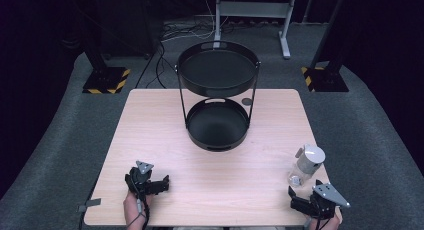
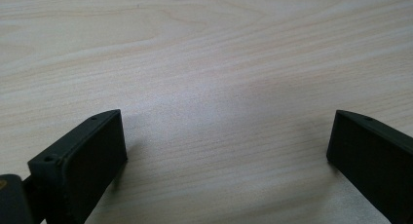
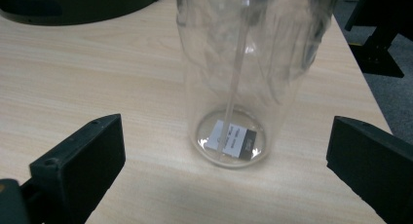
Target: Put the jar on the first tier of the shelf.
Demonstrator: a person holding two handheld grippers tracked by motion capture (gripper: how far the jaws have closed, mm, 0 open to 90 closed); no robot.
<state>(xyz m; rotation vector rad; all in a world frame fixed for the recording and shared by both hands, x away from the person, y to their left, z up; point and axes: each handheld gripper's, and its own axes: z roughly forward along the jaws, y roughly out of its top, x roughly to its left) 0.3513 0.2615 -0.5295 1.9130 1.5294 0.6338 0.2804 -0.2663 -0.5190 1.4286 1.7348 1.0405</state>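
A dark room with grey carpet surrounds a pale wood-grain bench [image 1: 150, 120]; black stands with yellow-and-black striped bases sit on the floor beyond it, and loose cables trail near a grey metal frame at the back.

The left tongs [image 1: 165, 182] rest low at the near left part of the bench, held in a hand [image 1: 134, 206] coming in from the bottom edge. In the left gripper view their jaws stand wide apart, released, with bare wood between them.

The right tongs [image 1: 291, 194] sit at the near right corner, also released: in the right gripper view the two black jaws are spread well apart. A clear plastic bottle [image 3: 243, 63] stands upright just ahead of them, between the lines of the jaws but not touched by either. A straw runs down its inside, and a small label shows through its base. From the high view the bottle [image 1: 306, 165] carries a grey lid and stands near the right edge of the bench.

Farther out, at the middle and far part of the bench, stands a black two-tier round tray stand [image 1: 218, 72], its upper tray raised on thin rods above the lower one.
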